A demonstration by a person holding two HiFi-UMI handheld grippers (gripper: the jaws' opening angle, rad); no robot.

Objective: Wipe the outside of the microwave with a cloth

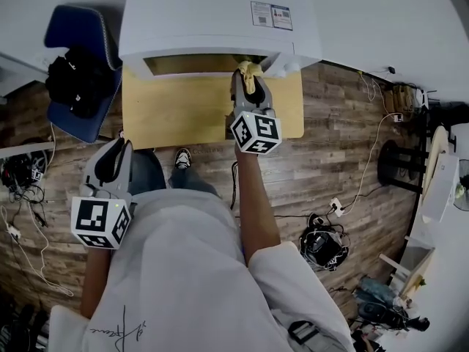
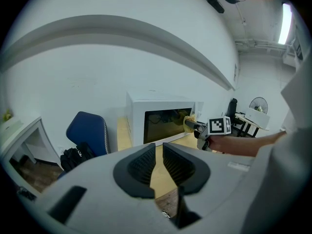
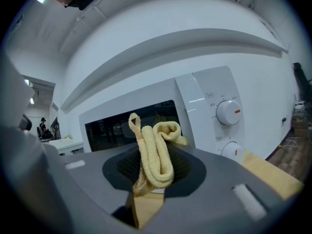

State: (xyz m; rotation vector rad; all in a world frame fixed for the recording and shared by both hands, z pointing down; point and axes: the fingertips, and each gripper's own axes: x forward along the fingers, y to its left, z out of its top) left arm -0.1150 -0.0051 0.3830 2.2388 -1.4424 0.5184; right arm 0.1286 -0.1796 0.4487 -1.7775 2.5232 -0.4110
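Jaws of the right gripper (image 1: 248, 79) pinch the cloth (image 3: 160, 157) at the microwave (image 3: 195, 99); left gripper (image 2: 159, 161) closed, empty.

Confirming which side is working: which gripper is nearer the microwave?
Right. The right gripper holds the yellow cloth up at the microwave's front, by the door's right edge. The left gripper hangs back off the table, near the person's leg, holding nothing.
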